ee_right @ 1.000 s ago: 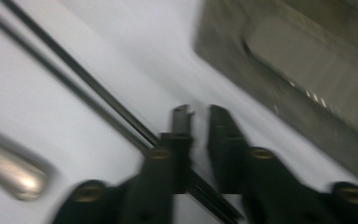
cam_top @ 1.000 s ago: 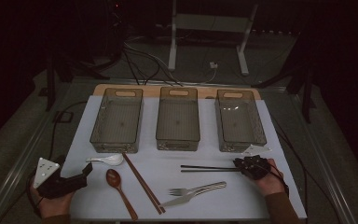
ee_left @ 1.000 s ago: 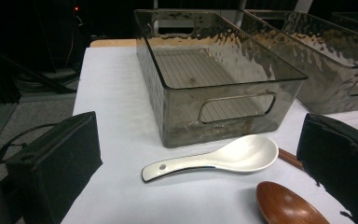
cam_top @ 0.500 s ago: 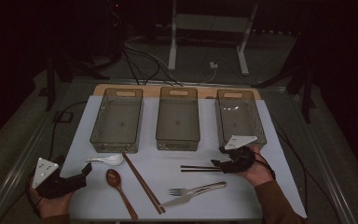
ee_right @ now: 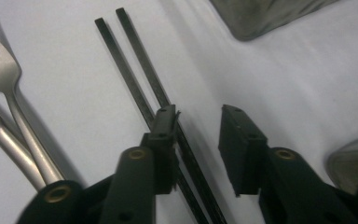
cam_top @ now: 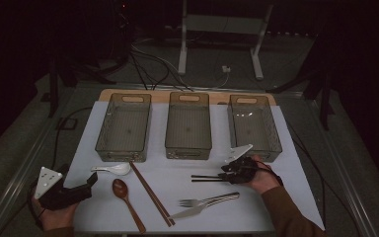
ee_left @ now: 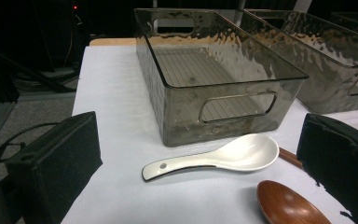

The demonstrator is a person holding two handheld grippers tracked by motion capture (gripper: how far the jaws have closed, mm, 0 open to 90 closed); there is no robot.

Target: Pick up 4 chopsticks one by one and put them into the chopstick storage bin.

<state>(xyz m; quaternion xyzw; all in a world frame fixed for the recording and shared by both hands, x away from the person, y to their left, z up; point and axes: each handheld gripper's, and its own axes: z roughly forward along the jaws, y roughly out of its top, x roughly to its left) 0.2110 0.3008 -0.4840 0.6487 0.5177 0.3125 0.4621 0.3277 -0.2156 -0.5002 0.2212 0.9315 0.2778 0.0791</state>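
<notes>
A pair of black chopsticks lies on the white mat right of centre. My right gripper is open low over their right end. One of its fingers covers the black chopsticks, and the other finger stands apart on bare mat. My left gripper rests at the mat's front left corner, open wide. A white ceramic spoon lies ahead between its two pads, untouched. The bowl of a brown wooden spoon sits near its right pad.
Three smoky clear bins stand in a row at the back of the mat. Brown chopsticks lie diagonally mid-front, and two metal forks lie in front of the right gripper. Cables trail off both sides.
My right gripper has moved left and slightly away from the person along the black chopsticks, and now covers their right end. The left gripper and all cutlery are where they were.
</notes>
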